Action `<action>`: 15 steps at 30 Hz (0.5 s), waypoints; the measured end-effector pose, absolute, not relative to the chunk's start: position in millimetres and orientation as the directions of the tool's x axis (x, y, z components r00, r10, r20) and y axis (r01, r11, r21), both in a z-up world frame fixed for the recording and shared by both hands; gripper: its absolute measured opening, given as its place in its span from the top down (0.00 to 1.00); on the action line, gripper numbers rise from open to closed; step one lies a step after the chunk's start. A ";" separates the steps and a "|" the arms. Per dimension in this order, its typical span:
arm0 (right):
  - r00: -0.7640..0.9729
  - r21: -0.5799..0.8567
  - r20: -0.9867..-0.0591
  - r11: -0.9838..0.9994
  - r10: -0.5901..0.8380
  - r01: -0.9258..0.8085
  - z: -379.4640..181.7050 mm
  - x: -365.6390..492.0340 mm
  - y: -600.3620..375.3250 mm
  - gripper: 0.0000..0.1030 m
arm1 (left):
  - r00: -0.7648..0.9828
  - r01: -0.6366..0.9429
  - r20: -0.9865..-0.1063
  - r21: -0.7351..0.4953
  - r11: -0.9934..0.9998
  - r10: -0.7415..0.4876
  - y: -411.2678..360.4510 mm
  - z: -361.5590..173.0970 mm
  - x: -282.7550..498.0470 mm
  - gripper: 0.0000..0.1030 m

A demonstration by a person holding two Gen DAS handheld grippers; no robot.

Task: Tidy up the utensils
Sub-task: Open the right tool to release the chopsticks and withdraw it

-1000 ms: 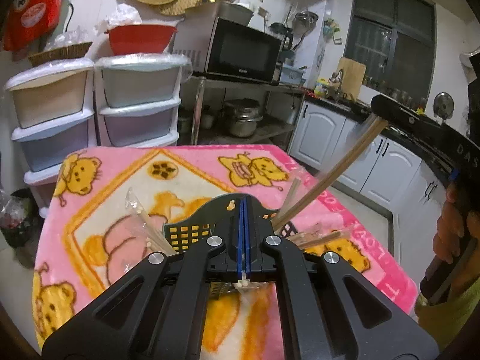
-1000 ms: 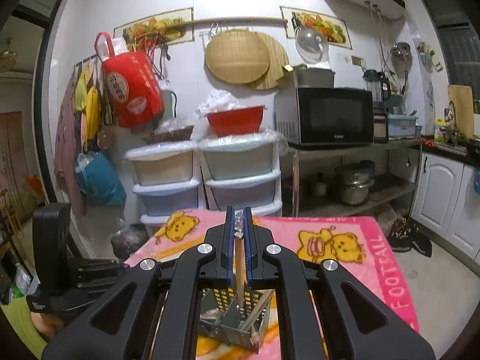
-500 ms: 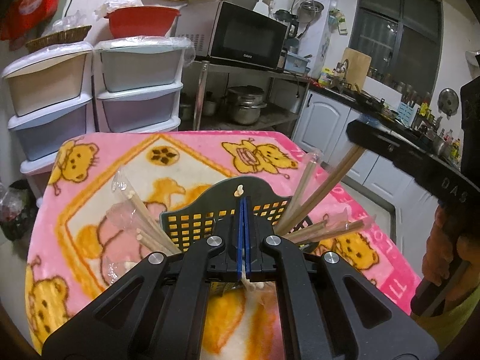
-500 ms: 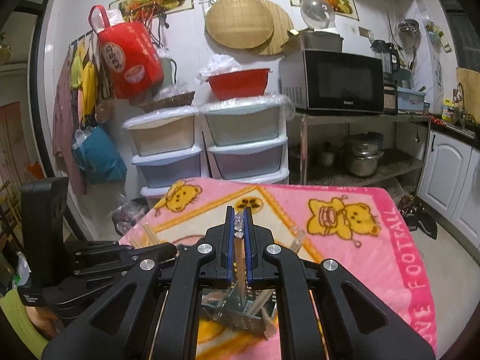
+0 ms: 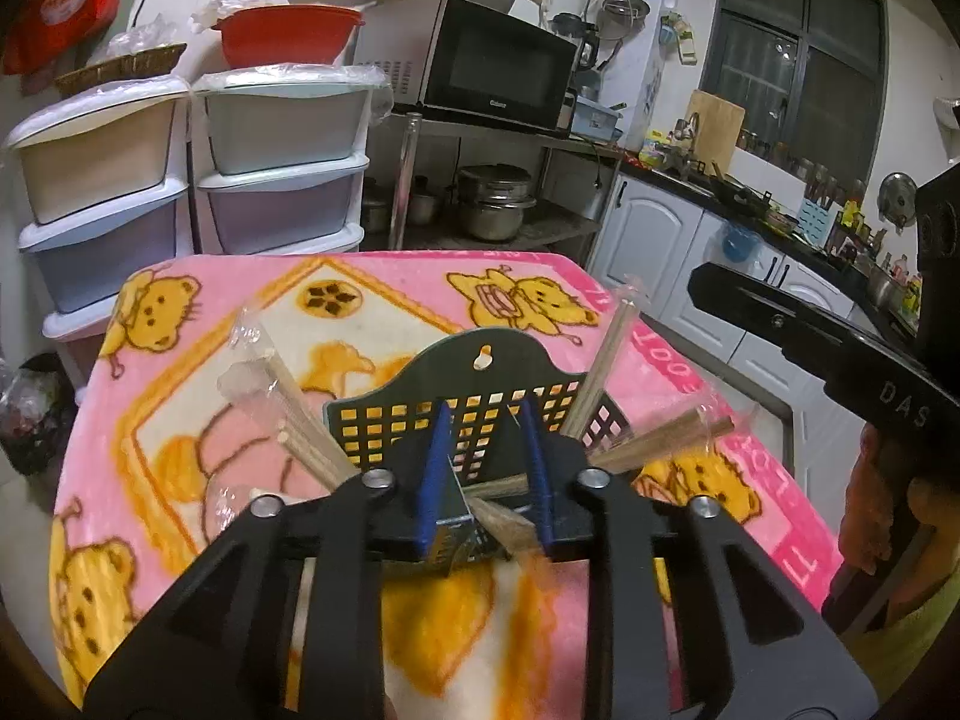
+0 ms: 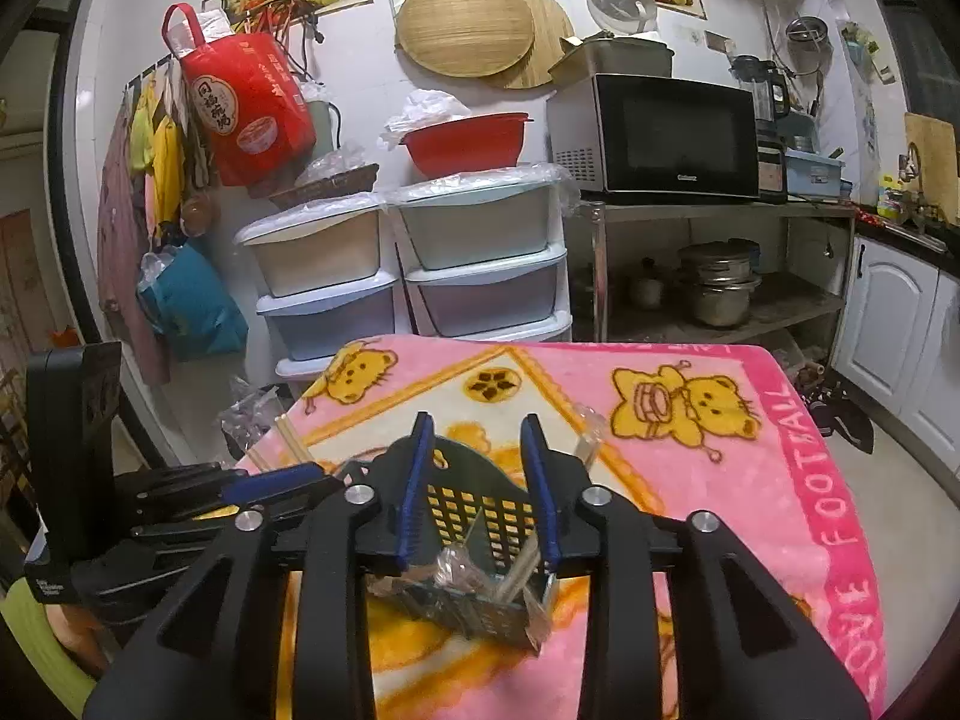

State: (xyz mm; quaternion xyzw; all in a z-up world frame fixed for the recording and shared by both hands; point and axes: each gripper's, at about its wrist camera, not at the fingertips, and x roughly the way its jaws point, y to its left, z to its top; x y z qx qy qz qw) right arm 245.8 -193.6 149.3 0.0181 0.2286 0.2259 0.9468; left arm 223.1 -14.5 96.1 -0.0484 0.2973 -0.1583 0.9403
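A black perforated utensil basket (image 5: 480, 378) stands on the pink bear blanket (image 5: 372, 312). Plastic-wrapped wooden chopsticks (image 5: 282, 402) fan out of its left side, and more chopsticks (image 5: 606, 360) lean out on the right. My left gripper (image 5: 485, 420) hangs just over the basket with its jaws opening. A blurred chopstick (image 5: 498, 519) lies loose low between the blue pads, which do not press it. My right gripper (image 6: 477, 438) is over the same basket (image 6: 474, 498), jaws opening and nothing gripped. A wrapped chopstick (image 6: 522, 564) rests inside below it.
Stacked plastic drawers (image 6: 480, 252) and a metal shelf with a microwave (image 6: 654, 132) and pots stand behind the table. White cabinets (image 5: 648, 240) run along the right. A hand (image 5: 870, 516) holds the right gripper's handle at the table's right edge.
Both grippers stood shut on a chopstick before; now their jaws are apart and the chopsticks have slipped out into the basket. The right gripper has sunk toward the basket.
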 end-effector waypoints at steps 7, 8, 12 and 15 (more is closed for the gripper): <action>0.794 0.130 -0.432 0.901 0.428 -0.414 146.8 231.3 -202.8 0.56 | 0.777 0.262 -0.541 -0.186 0.947 -0.321 -9.0 96.4 208.1 0.63; 0.794 0.127 -0.434 0.902 0.425 -0.414 146.1 228.3 -203.9 0.55 | 0.779 0.260 -0.540 -0.188 0.947 -0.320 -7.6 96.9 205.6 0.58; 0.792 0.123 -0.440 0.902 0.424 -0.415 143.6 218.2 -207.1 0.52 | 0.781 0.251 -0.538 -0.194 0.948 -0.317 -2.6 99.0 198.3 0.50; 0.793 0.114 -0.440 0.902 0.422 -0.417 142.1 210.0 -208.0 0.47 | 0.785 0.250 -0.532 -0.199 0.948 -0.319 -0.1 101.3 192.7 0.42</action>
